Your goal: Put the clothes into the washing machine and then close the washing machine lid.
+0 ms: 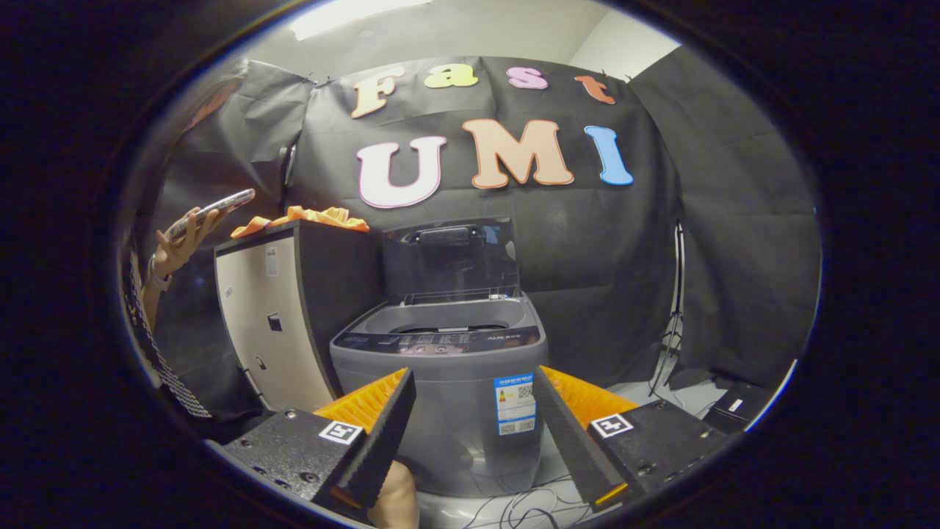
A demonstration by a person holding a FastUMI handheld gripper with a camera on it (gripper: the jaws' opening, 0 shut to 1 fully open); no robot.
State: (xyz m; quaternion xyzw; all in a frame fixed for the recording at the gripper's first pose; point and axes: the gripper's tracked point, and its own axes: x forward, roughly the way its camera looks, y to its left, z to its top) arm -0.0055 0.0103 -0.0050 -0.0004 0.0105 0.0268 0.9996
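Your gripper (474, 411) is held wide open, nothing between the fingers (382, 433). Washing machine (448, 397) sits straight ahead, framed in the gap betw. the fingers, beyond the tips; lid (449, 257) stands raised at the back, tub opening exposed. Orange clothes (305, 218) lie on top of the cabinet (272, 323) just left of the machine, well apart from the fingers, up and to their left. A person's hand (180, 246) w/ a phone (213, 209) is left of the cabinet. Cables (529, 503) on floor by machine base.
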